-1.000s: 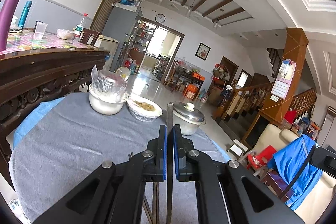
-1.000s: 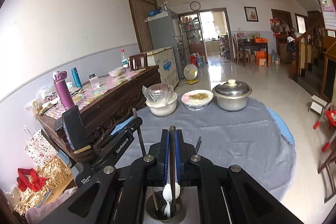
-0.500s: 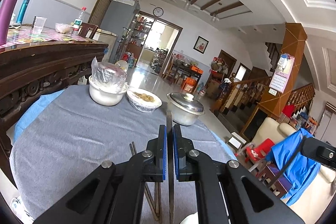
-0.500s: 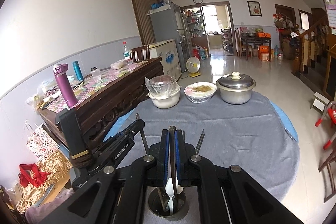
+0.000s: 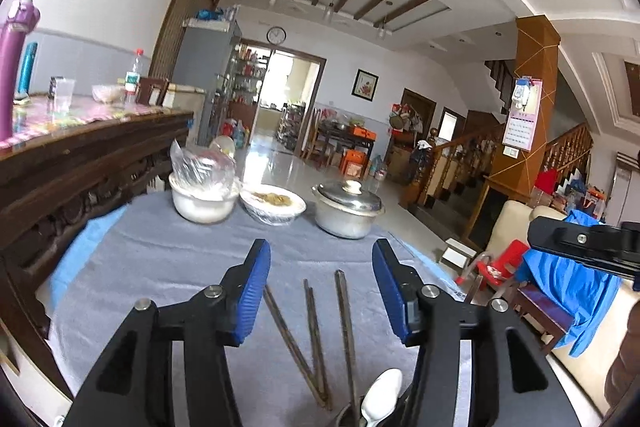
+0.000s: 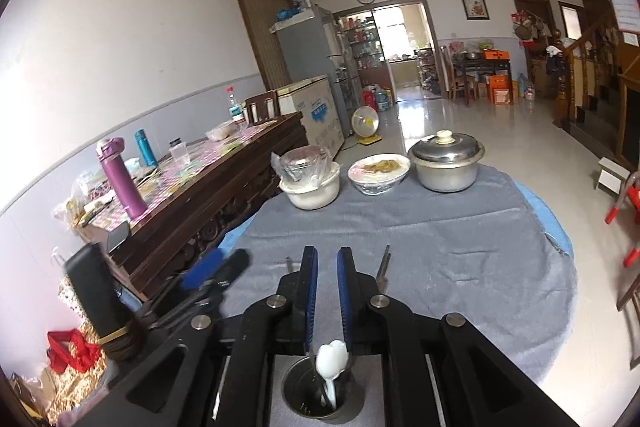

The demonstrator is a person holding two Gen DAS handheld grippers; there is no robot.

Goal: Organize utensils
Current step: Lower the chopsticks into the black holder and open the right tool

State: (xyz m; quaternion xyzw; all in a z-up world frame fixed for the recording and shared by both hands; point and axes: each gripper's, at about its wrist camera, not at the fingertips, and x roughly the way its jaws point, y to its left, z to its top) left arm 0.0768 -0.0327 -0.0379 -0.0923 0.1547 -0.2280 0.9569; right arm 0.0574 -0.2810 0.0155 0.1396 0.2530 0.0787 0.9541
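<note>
A metal cup (image 6: 294,393) stands on the grey cloth of the round table (image 6: 440,267), right under both grippers. A white spoon (image 6: 332,359) rests in it, bowl end up. Several dark chopsticks (image 5: 312,327) lean up out of the cup, and the white spoon (image 5: 380,403) shows beside them. My left gripper (image 5: 322,251) is open wide and its jaws are opening; the chopsticks stand loose in the gap, touching neither pad. My right gripper (image 6: 327,253) is opening, with a narrow empty gap between its pads. The left gripper (image 6: 216,267) appears blurred at the left.
At the table's far edge stand a white bowl with a plastic bag (image 6: 310,187), a film-covered bowl of food (image 6: 378,171) and a lidded metal pot (image 6: 446,161). A dark wooden sideboard (image 6: 208,199) with a purple flask (image 6: 120,179) lies close on the left.
My left gripper, shut on a chopstick before, has let it go and spread wide. My right gripper has released the thin handle it held and parted slightly.
</note>
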